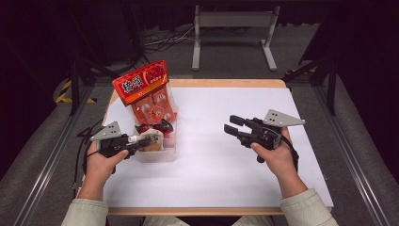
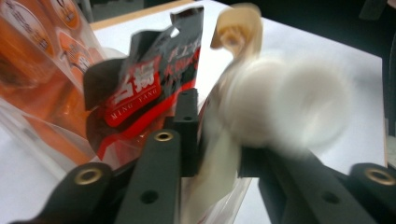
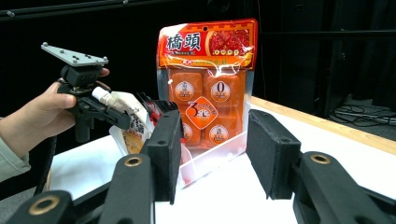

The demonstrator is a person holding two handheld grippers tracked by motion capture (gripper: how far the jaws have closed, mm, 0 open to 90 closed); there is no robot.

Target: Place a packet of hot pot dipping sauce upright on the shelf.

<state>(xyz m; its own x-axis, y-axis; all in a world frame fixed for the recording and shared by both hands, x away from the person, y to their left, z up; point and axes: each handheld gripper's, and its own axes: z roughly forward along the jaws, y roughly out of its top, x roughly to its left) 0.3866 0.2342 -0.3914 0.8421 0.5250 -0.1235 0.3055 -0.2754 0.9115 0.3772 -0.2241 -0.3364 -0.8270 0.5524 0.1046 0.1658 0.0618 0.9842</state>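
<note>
A clear plastic bin point(image 1: 157, 155) stands at the table's left. In it a tall orange snack bag point(image 1: 146, 92) point(image 3: 208, 79) point(image 2: 37, 60) stands upright beside a black-and-red packet point(image 1: 157, 126) point(image 2: 149, 88). My left gripper point(image 1: 135, 140) point(image 2: 217, 121) is shut on a pale spouted pouch with a white cap point(image 1: 149, 140) point(image 2: 280, 107) point(image 3: 126, 116), held at the bin's near left corner. The cap is blurred in the left gripper view. My right gripper point(image 1: 234, 124) point(image 3: 212, 140) hovers open over the white table right of centre, jaws pointing toward the bin with nothing between them.
The white tabletop point(image 1: 211, 165) has a wooden edge point(image 1: 226, 83) at the back. A grey metal stand point(image 1: 233, 28) and cables lie on the floor beyond. Aluminium rails point(image 1: 47, 160) run along both sides of the table.
</note>
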